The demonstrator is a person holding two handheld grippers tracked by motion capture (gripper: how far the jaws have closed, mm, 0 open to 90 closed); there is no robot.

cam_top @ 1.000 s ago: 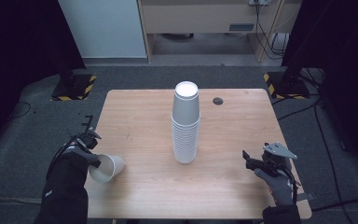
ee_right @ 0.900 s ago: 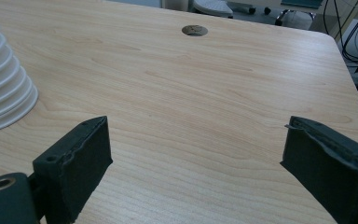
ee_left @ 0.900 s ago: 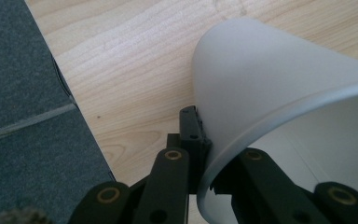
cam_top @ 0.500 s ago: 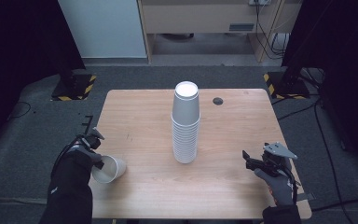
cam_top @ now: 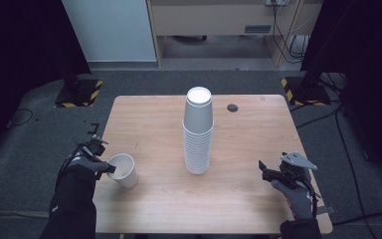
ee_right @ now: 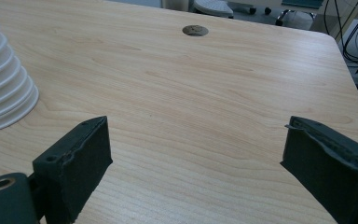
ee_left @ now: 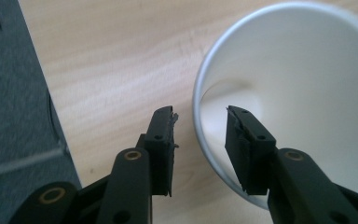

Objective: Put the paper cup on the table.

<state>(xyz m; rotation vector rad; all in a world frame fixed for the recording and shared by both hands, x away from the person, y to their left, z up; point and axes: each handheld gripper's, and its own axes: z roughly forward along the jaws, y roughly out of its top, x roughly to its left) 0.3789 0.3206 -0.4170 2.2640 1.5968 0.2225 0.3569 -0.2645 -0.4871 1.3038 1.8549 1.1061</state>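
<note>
Tabletop unchanged except the left tool (ee_left: 199,126), just opening, now straddles the upright cup's (cam_top: 124,170) rim unclamped.

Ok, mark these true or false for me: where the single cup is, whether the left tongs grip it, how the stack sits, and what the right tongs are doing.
1. The single white paper cup stands upright, mouth up, on the light wooden table. True.
2. The left tongs are clamped on the cup's rim. False: the jaws straddle the rim with gaps on both sides and have just been opening.
3. The tall stack of white paper cups stands upside down. True.
4. The right tongs hold a cup. False: they are open over bare wood.
5. The small dark round insert lies beside the single cup. False: it is at the far edge, beyond the stack.
</note>
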